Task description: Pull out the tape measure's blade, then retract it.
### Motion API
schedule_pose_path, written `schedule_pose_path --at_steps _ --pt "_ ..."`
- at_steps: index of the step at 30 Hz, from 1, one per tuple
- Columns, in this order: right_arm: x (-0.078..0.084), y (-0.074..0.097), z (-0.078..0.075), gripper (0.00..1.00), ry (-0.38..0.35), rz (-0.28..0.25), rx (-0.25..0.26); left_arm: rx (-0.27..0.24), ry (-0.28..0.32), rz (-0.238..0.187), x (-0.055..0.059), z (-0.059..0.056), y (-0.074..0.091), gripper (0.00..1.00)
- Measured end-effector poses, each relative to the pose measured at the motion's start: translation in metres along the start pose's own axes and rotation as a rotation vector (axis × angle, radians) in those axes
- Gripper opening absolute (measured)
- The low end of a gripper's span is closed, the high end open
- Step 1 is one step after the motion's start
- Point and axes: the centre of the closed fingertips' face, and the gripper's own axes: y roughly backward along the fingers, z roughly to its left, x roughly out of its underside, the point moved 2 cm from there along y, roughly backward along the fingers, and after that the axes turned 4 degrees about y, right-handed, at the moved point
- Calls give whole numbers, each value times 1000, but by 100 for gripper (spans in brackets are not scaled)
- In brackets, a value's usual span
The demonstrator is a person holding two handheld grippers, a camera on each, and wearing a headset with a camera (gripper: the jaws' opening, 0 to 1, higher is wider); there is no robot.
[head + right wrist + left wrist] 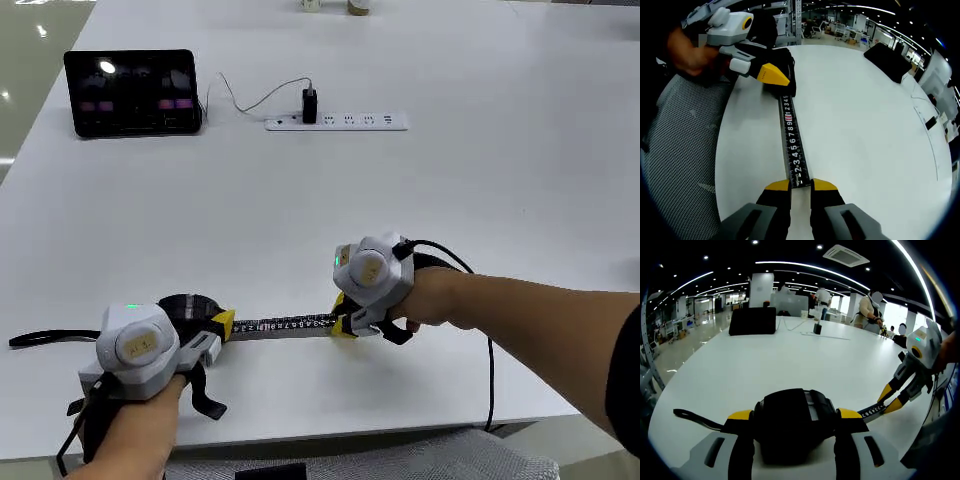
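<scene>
Blade (792, 145) lies left-right: left gripper (795, 414) holds case (790, 427), right gripper (801, 186) tip.

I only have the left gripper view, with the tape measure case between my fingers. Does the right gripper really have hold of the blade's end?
Observer: Yes. The right gripper view shows the right gripper shut on the tip of the blade.
Operator: Is the blade twisted or bent?
Observer: No. In the head view it runs straight and low along the table, from the case to that gripper.
Operator: Which side faces up?
Observer: The printed side. Its digits are readable in the right gripper view.
</scene>
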Motion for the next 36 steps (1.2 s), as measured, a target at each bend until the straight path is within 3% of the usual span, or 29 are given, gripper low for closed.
schedule_pose_path --at_steps 36 --pt "-10 -7 -1 11 -21 -25 9 0 0 1 0 0 0 59"
